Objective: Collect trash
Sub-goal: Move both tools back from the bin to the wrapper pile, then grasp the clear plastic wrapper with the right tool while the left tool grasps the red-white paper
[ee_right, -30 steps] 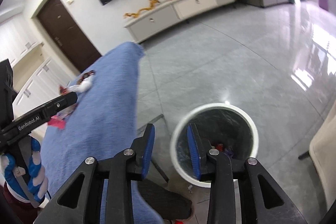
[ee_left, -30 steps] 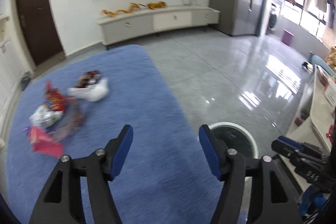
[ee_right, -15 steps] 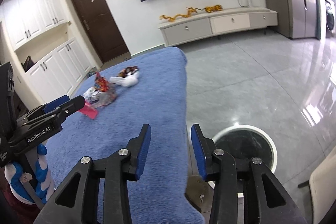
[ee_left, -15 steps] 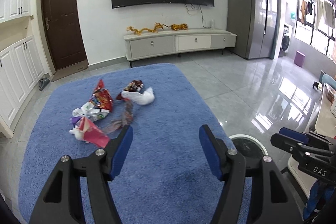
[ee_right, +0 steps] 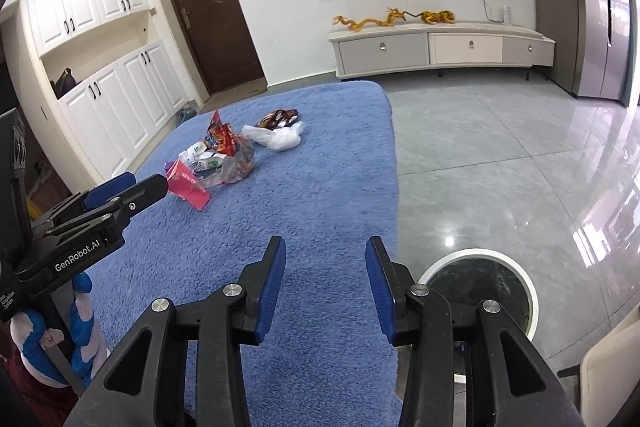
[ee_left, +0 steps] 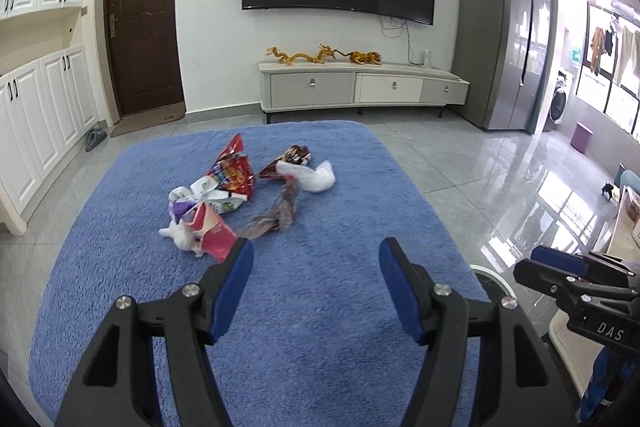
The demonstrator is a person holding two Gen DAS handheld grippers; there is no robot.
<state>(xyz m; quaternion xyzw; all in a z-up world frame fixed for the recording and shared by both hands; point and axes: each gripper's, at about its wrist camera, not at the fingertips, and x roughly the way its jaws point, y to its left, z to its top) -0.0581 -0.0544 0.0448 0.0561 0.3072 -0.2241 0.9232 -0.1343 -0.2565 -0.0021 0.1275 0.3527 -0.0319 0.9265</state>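
Note:
A pile of trash lies on a blue cloth-covered table (ee_left: 320, 327): a red snack bag (ee_left: 233, 171), a pink wrapper (ee_left: 210, 230), a white plastic bag (ee_left: 316, 177), a dark wrapper (ee_left: 294, 156) and a clear crumpled wrapper (ee_left: 276, 213). The pile also shows in the right wrist view (ee_right: 224, 155). My left gripper (ee_left: 316, 259) is open and empty, just short of the pile. My right gripper (ee_right: 325, 255) is open and empty over the table's right edge. A white-rimmed bin (ee_right: 480, 287) with a black liner stands on the floor to the right.
The bin's rim (ee_left: 494, 277) shows beside the table in the left wrist view. A low TV cabinet (ee_left: 360, 87) and a wall TV stand at the far wall. White cupboards (ee_right: 108, 95) line the left. A pale chair edge (ee_right: 608, 379) is at lower right.
Both grippers have swung left and up, away from the bin toward the table; the trash pile now lies ahead of both. The right gripper's jaws have opened wider.

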